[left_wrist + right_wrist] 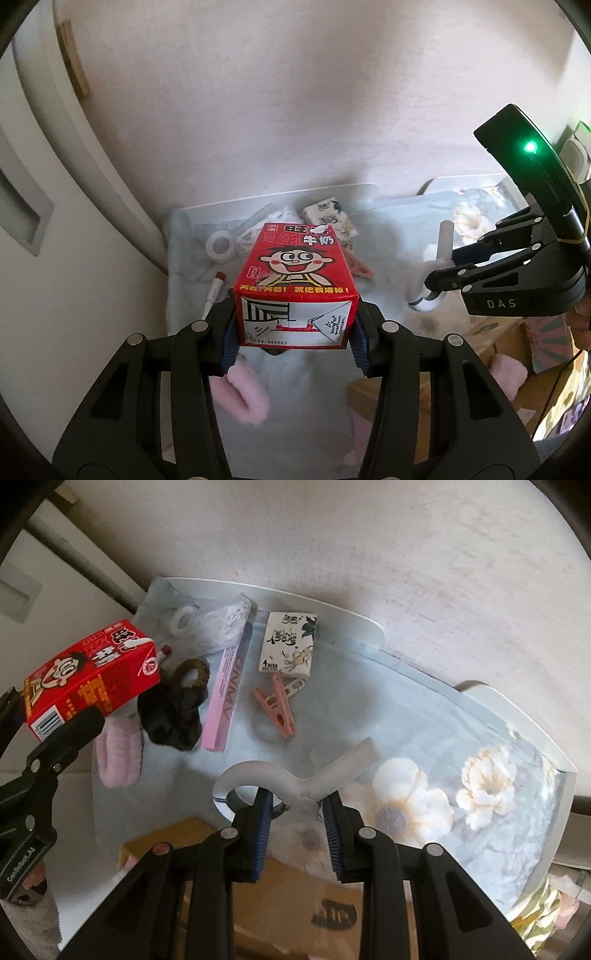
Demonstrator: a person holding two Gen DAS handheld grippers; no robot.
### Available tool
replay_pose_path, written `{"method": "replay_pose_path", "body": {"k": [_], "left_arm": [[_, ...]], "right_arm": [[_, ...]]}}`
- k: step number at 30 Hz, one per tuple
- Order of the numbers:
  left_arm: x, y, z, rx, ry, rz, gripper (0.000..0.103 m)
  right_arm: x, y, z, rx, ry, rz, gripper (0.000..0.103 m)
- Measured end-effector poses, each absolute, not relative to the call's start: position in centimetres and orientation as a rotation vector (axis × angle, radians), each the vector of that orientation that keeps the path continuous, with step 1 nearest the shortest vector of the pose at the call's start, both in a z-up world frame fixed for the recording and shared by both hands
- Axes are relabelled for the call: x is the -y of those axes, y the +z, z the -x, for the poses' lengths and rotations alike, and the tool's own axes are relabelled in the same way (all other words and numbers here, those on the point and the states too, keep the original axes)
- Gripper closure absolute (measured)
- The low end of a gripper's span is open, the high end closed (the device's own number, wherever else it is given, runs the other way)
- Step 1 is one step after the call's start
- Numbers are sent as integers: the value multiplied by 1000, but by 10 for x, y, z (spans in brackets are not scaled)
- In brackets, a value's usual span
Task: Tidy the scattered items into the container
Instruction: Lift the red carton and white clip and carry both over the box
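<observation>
Left tongs [295, 325]: clamped on the red milk carton [295, 280], pads squeezing its two side walls near the base, the carton lifted clear above the counter [332, 709].
Right tongs [297, 812]: closed on the white plastic clip [295, 779] at its pivot, one arm of the clip sticking out far and right, the ring end to the left.
Milk carton, handling: it looked like stiff card with flat faces, a secure bite for the pads; if full it would be fairly heavy, and a hard squeeze could dent the walls or push liquid toward the straw hole. Side walls low down were the right place to hold it.
White clip, handling: hard, light, smooth plastic; likely to swivel if pinched only at the pivot, so a gentle carry seemed wise.
Container: a cardboard box [295, 897] sat near, below the counter edge, probably the target; I could not tell for sure.
On the counter, far left: a tape roll [183, 618] on a clear bag.
On the counter, left: a black scrunchie [171, 716], a pink fluffy band [118, 757], a pink flat box [225, 698].
On the counter, middle far: a tissue packet [290, 642] with a pink clothes peg [280, 709] just near of it.
Soft items, judgement: scrunchie and band should squash easily; pinch through the middle.
</observation>
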State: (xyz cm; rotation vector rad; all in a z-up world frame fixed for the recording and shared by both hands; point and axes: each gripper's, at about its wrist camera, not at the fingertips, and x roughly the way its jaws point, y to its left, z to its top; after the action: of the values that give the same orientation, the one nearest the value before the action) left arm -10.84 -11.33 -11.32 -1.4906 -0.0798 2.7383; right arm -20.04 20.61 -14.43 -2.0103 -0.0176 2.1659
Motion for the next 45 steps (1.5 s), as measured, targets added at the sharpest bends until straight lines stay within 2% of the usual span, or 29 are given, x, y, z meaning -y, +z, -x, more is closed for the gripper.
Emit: {"method": "replay_pose_path", "body": {"k": [1, 13, 27, 45], "left_arm": [[110, -110, 106, 71, 2739, 1484, 58], [66, -79, 65, 10, 2726, 1423, 58], [-12, -56, -1, 15, 2799, 1392, 58], [-64, -92, -41, -29, 2771, 1485, 58]], "right_arm": [[-232, -137, 189, 27, 2170, 2012, 78], [-232, -152, 134, 27, 2193, 1958, 78], [-226, -118, 29, 114, 2311, 1919, 78], [-247, -145, -59, 54, 2298, 1950, 78]]}}
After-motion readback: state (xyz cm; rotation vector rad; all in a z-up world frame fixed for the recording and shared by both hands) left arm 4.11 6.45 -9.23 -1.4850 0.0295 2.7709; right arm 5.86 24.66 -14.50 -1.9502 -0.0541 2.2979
